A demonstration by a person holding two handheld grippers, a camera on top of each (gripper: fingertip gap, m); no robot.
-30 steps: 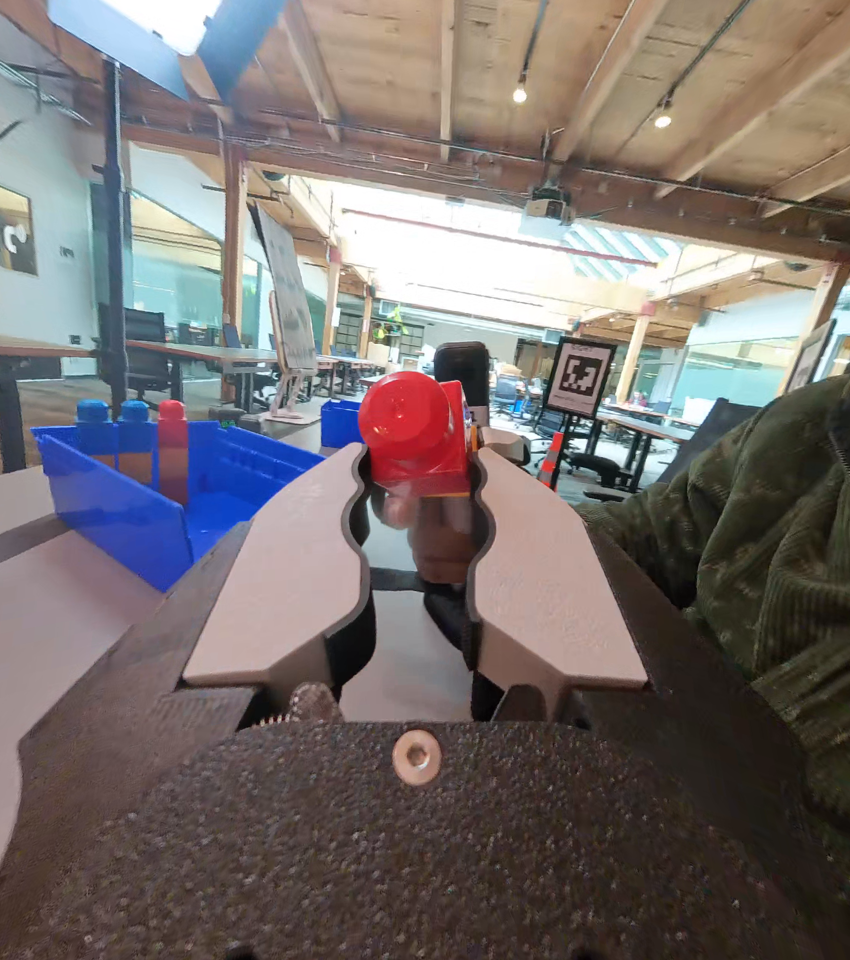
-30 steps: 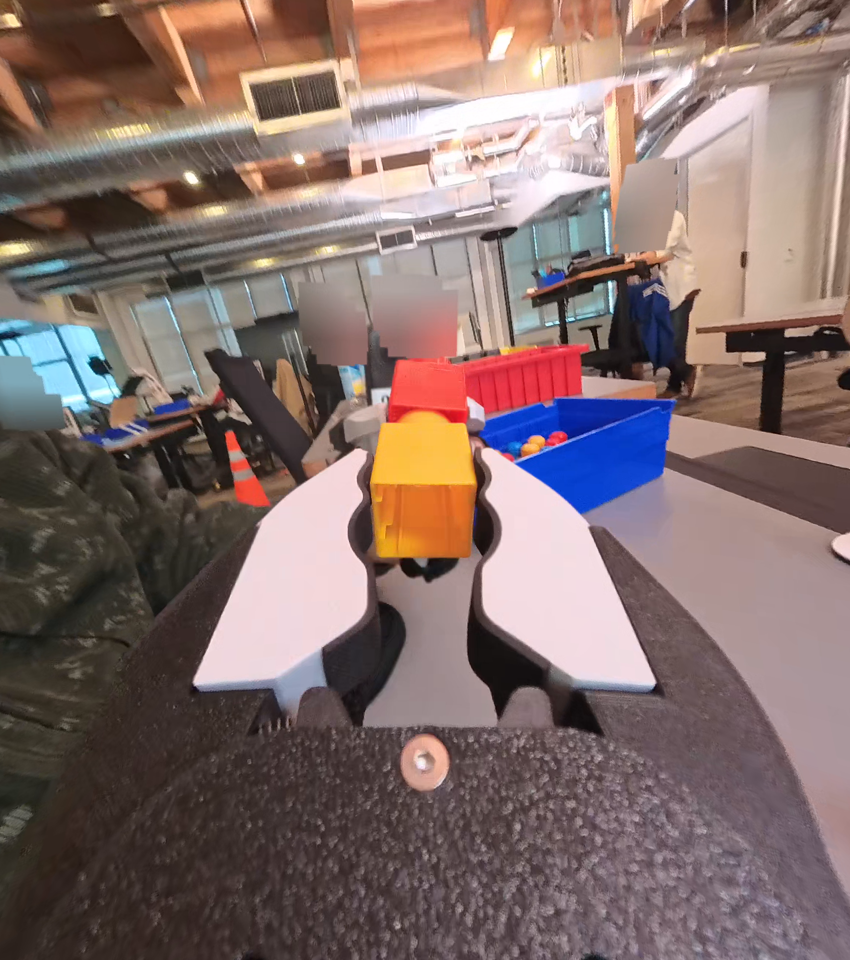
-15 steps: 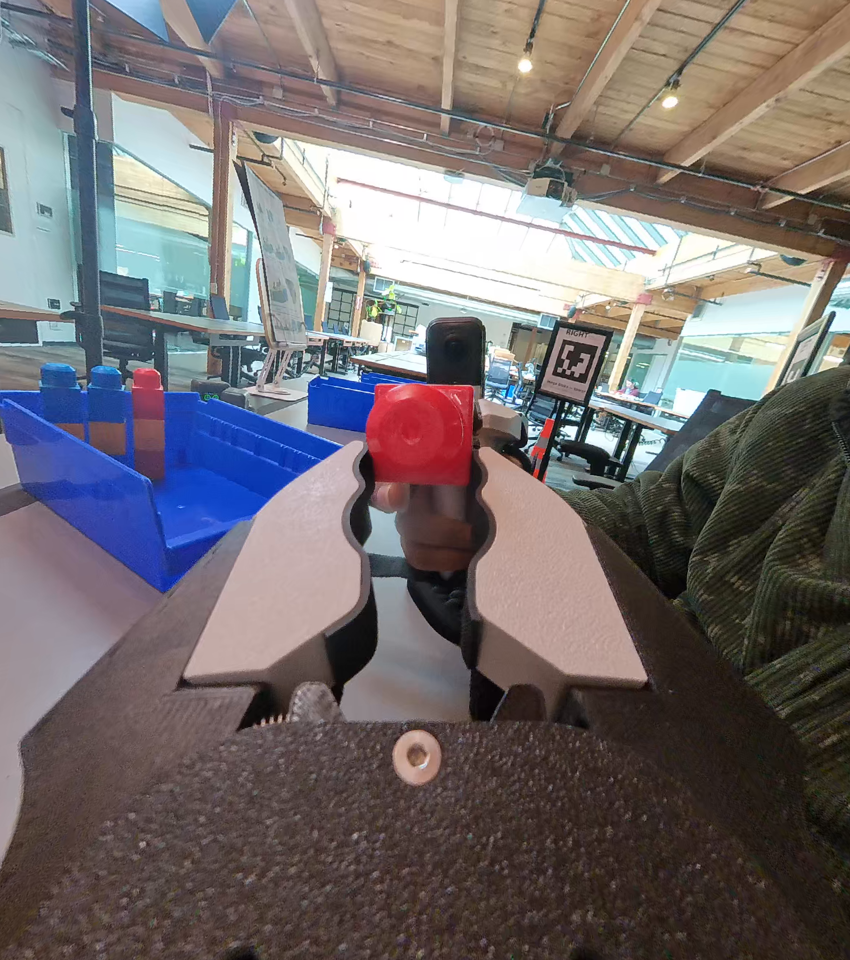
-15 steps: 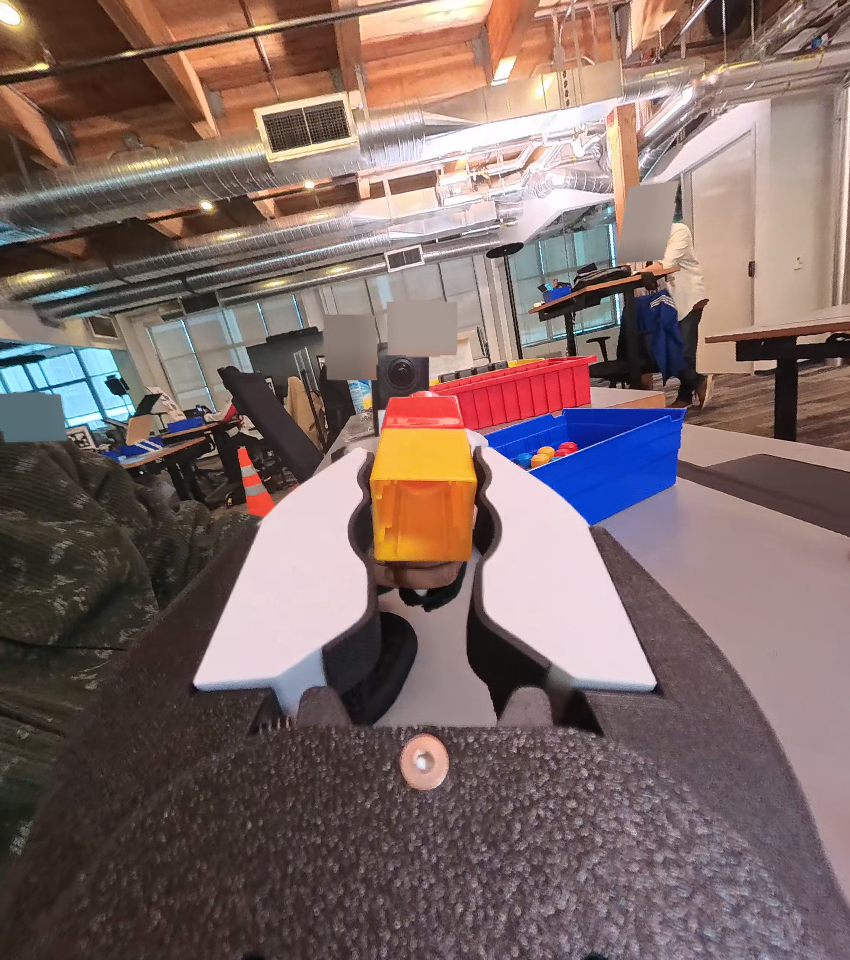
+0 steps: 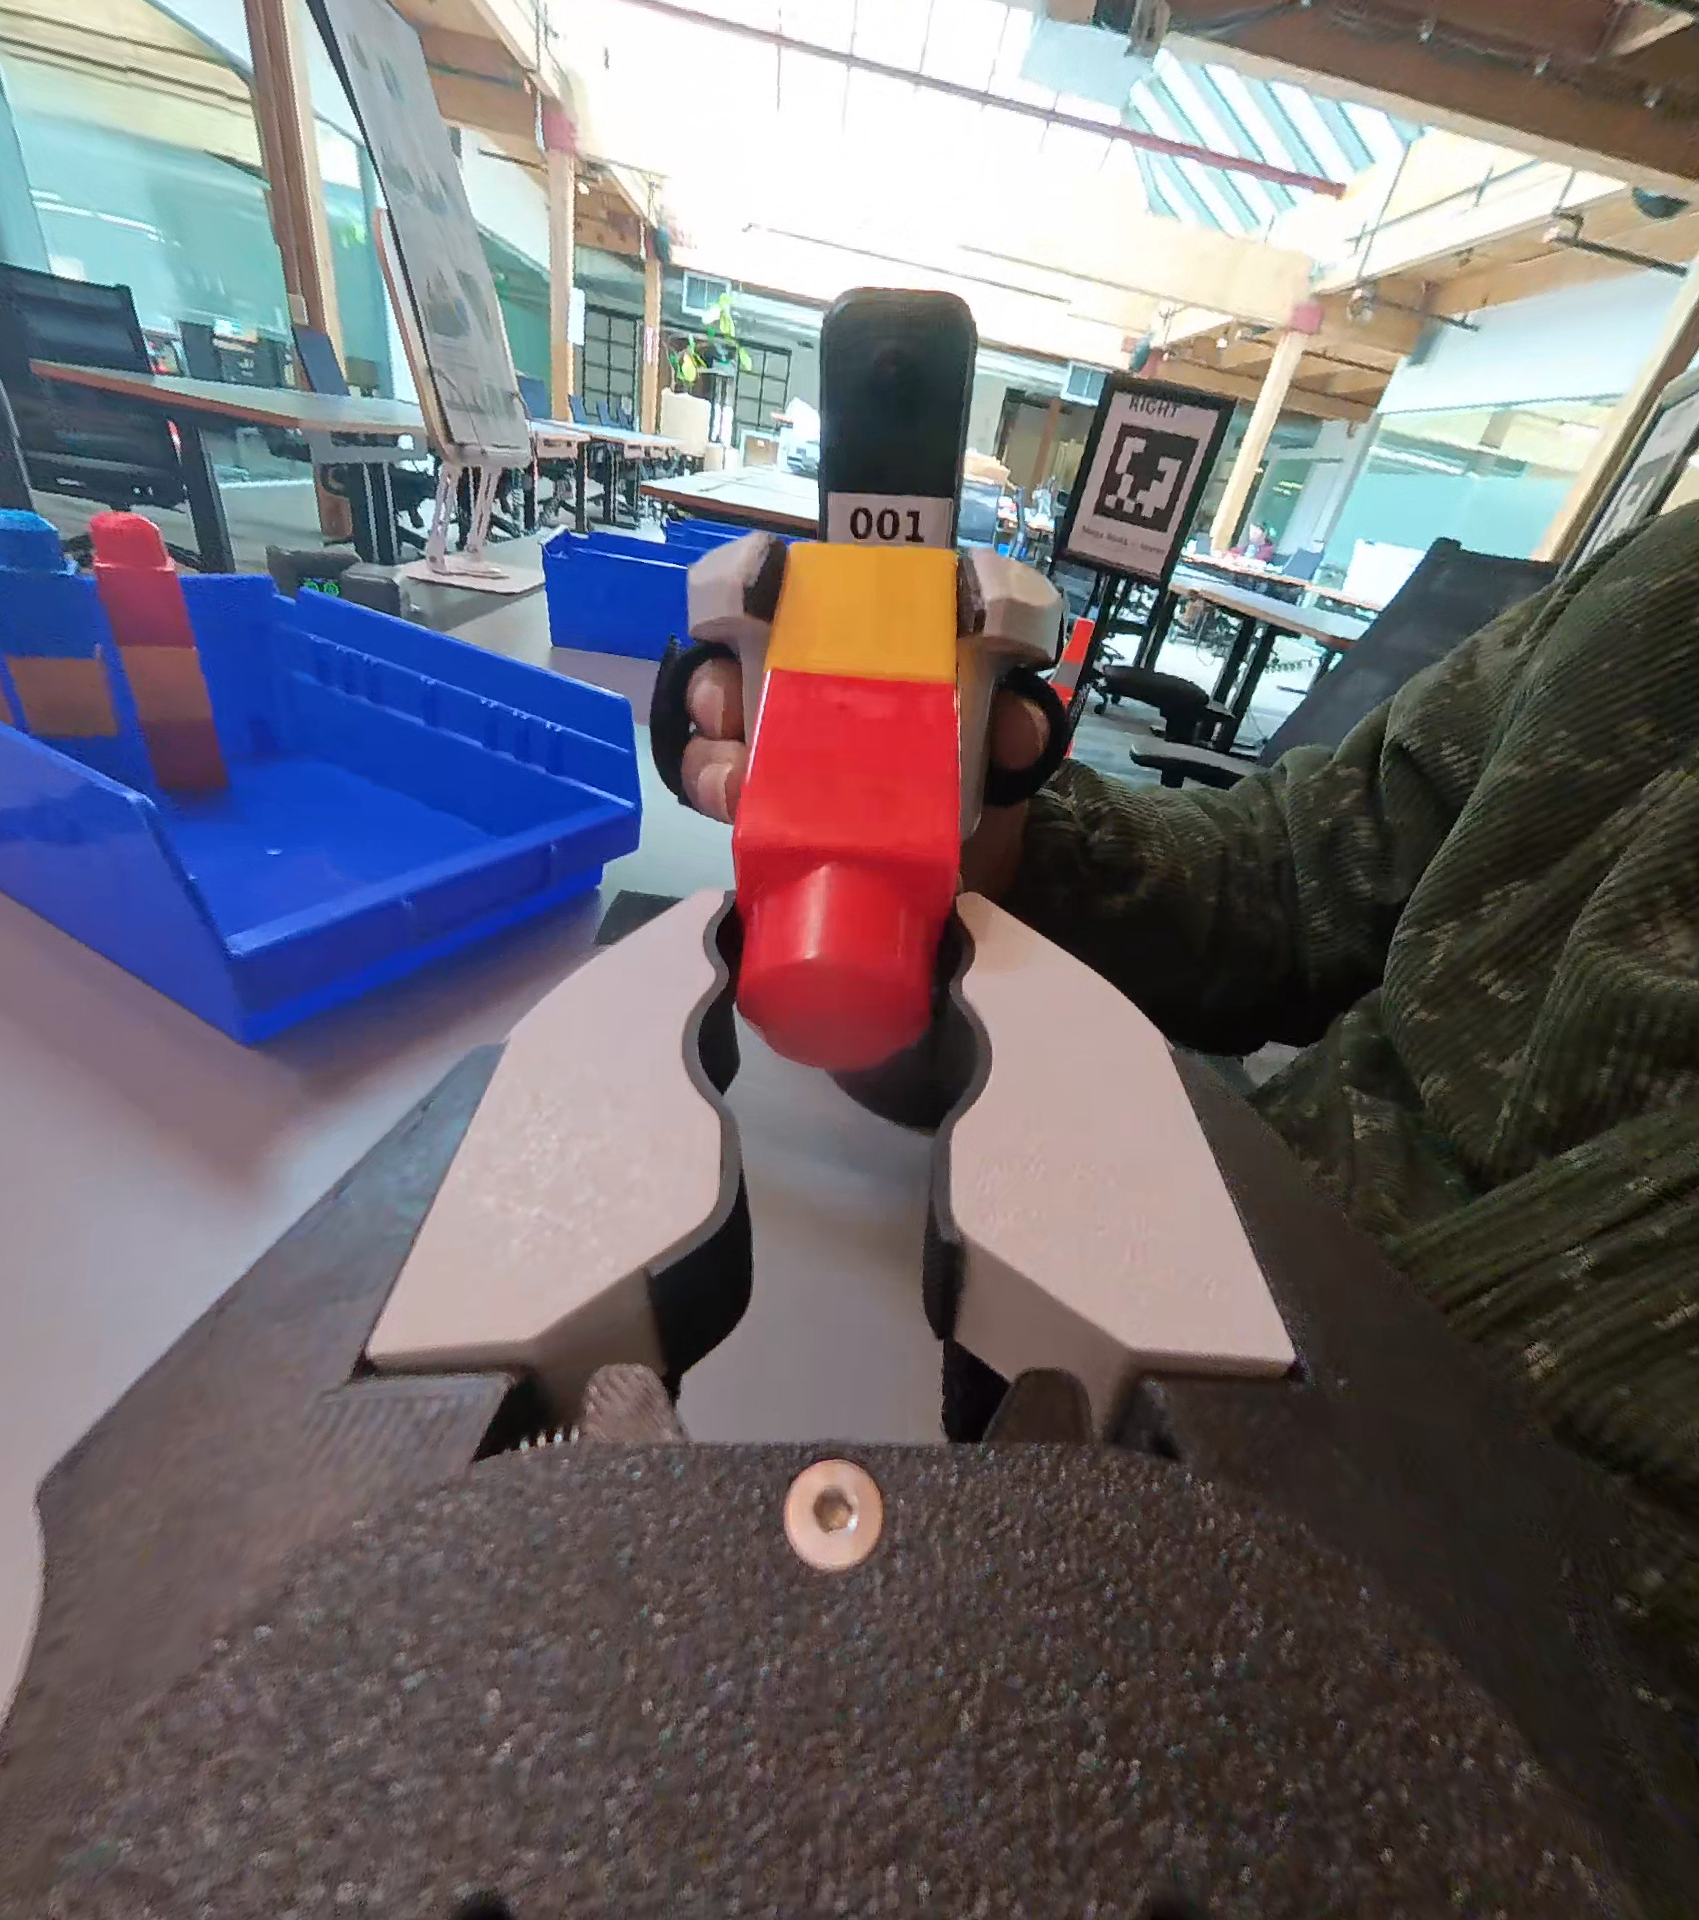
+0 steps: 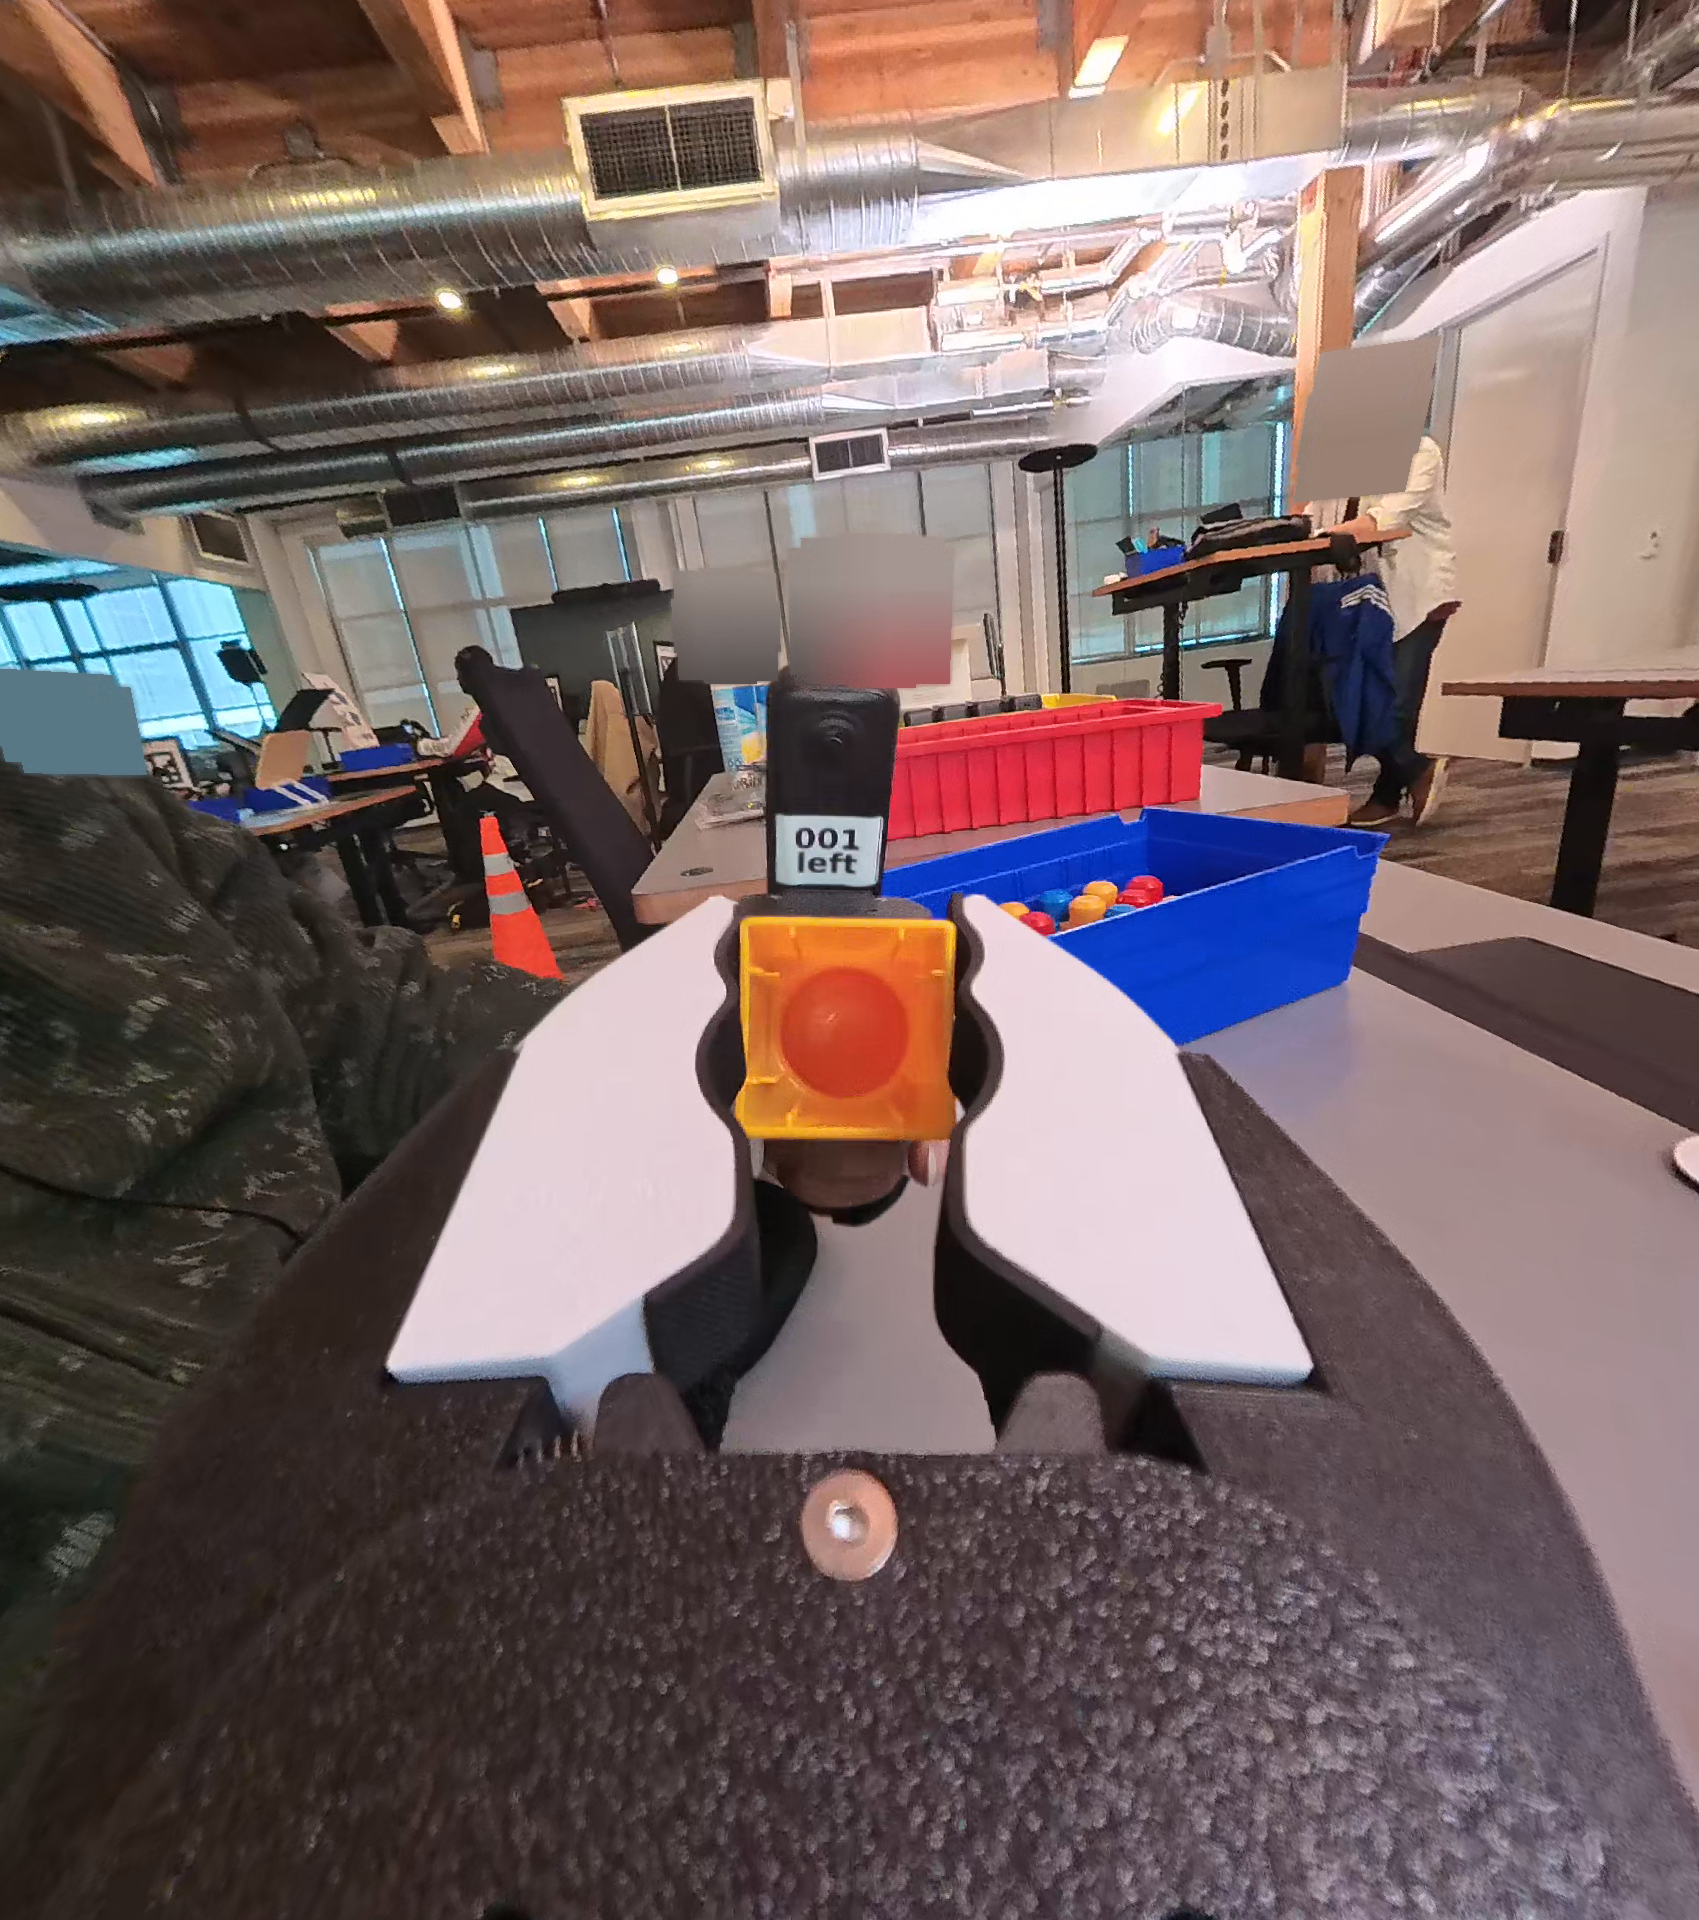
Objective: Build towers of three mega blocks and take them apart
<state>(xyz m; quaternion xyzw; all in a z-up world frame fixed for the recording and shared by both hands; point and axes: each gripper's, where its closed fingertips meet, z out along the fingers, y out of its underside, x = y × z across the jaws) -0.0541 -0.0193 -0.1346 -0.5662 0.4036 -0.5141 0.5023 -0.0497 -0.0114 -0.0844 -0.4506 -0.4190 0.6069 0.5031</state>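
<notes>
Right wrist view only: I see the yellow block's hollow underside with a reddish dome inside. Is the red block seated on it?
Observer: In the left wrist view the red block meets the yellow block flush, with no gap at the seam.
Operator: What holds the red one?
Observer: The left tongs close on its stud end.
Operator: Any finished towers?
Observer: Three towers stand in a blue bin to the left.
</notes>
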